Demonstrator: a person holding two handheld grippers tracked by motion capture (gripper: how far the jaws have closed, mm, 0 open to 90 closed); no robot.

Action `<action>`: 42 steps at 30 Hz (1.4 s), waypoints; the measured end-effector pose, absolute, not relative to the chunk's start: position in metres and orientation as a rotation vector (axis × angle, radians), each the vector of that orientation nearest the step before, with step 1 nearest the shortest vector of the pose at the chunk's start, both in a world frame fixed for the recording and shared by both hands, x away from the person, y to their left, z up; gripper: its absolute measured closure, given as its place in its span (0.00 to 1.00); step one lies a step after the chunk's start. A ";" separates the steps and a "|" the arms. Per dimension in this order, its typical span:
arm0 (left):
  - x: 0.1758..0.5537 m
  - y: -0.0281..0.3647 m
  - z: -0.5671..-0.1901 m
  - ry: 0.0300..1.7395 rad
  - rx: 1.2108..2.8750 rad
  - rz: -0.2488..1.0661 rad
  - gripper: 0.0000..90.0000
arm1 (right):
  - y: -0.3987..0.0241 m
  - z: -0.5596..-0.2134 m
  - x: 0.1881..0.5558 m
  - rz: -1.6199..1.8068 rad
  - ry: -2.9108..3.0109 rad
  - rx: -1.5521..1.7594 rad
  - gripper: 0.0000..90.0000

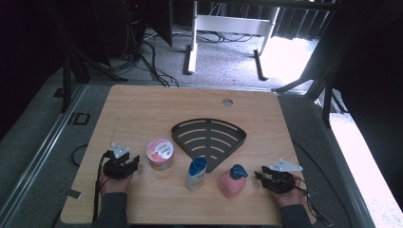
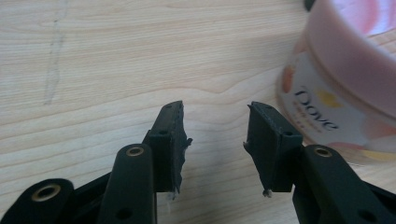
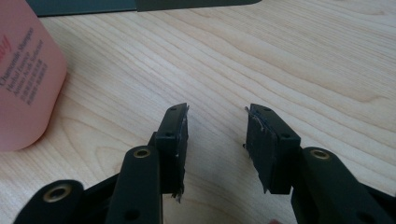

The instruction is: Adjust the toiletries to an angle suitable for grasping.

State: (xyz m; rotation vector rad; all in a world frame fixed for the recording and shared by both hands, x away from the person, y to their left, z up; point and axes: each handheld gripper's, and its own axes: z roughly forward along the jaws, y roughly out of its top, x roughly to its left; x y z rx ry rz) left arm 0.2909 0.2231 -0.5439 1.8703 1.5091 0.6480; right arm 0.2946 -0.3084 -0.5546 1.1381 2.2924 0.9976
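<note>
1. Your left gripper rests low on the wooden table, jaws spread with bare wood between them.
2. The pink Dove tub stands just beside that gripper, apart from its pads (in the left gripper view it sits past the right-hand jaw).
3. Your right gripper is also spread and holds nothing.
4. The pink bottle with the teal cap stands near it, untouched, at the left edge of the right gripper view.
5. A blue-capped bottle stands between tub and pink bottle, in front of the dark fan-shaped rack.

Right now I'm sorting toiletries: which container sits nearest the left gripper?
The round pink Dove tub, just beside the left gripper; both bottles stand farther right.
</note>
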 end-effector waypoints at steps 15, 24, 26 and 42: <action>0.285 0.211 -0.534 1.383 1.947 0.601 0.65 | -0.311 -0.552 0.289 0.993 2.269 1.146 0.63; 0.278 0.206 -0.526 1.328 1.952 0.551 0.65 | -0.309 -0.548 0.285 1.000 2.269 1.148 0.61; 0.277 0.204 -0.525 1.319 1.965 0.561 0.65 | -0.309 -0.547 0.284 1.003 2.267 1.149 0.61; 0.264 0.199 -0.508 1.239 1.954 0.588 0.66 | -0.302 -0.537 0.276 1.022 2.260 1.118 0.63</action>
